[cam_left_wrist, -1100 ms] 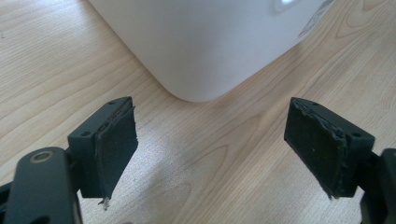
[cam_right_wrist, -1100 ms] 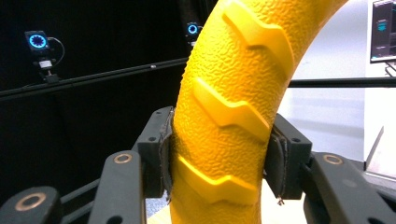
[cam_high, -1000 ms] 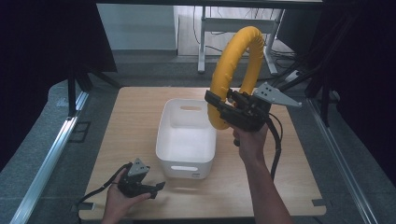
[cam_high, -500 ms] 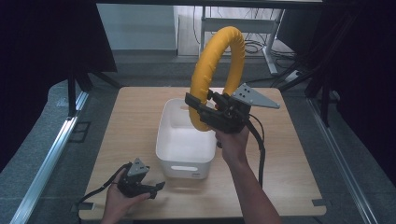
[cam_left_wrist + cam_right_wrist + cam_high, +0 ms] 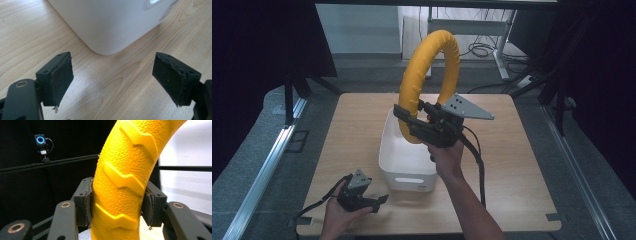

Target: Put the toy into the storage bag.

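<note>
Right now I am gripping the yellow ring with my right tongs, their pads pressing both sides of its ridged band in the right gripper view. I am holding it upright in the air above the white bin, which is sitting on the wooden surface; the part of the bin's inside that I am seeing looks bare. My left tongs are resting wide apart near the bin's corner.
</note>
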`<state>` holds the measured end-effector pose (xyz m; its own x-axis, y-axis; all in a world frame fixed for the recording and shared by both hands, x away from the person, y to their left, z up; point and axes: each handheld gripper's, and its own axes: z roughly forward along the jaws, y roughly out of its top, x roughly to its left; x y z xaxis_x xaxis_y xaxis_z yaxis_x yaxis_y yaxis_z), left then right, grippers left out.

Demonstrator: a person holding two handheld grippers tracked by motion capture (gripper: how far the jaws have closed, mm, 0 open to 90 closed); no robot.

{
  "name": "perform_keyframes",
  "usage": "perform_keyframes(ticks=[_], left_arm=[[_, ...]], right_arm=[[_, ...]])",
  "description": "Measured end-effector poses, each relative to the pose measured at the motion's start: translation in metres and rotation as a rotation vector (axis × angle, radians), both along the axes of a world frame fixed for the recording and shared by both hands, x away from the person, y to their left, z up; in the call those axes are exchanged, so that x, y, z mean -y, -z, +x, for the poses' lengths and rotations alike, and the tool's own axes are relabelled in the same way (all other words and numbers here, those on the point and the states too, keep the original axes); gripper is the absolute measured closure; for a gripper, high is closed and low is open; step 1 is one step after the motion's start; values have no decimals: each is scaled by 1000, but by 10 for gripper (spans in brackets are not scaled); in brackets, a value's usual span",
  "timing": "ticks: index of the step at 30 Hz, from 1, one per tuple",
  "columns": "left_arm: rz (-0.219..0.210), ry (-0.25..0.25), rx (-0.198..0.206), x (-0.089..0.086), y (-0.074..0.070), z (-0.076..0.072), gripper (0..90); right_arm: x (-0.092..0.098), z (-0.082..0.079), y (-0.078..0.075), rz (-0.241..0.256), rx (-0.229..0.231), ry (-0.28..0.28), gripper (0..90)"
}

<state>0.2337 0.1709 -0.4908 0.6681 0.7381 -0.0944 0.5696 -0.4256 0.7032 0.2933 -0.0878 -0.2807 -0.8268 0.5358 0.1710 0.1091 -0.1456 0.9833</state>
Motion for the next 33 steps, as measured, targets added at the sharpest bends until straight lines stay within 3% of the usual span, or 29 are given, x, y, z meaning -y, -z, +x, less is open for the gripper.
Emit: perform_keyframes(ticks=[16,33], left_arm=[[0,0,-4,0,0,0,170],[1,2,-9,0,1,0,169]], right_arm=[[-6,-1,3,6,-10,-2,498],[-28,-7,22,14,-12,-15,498]])
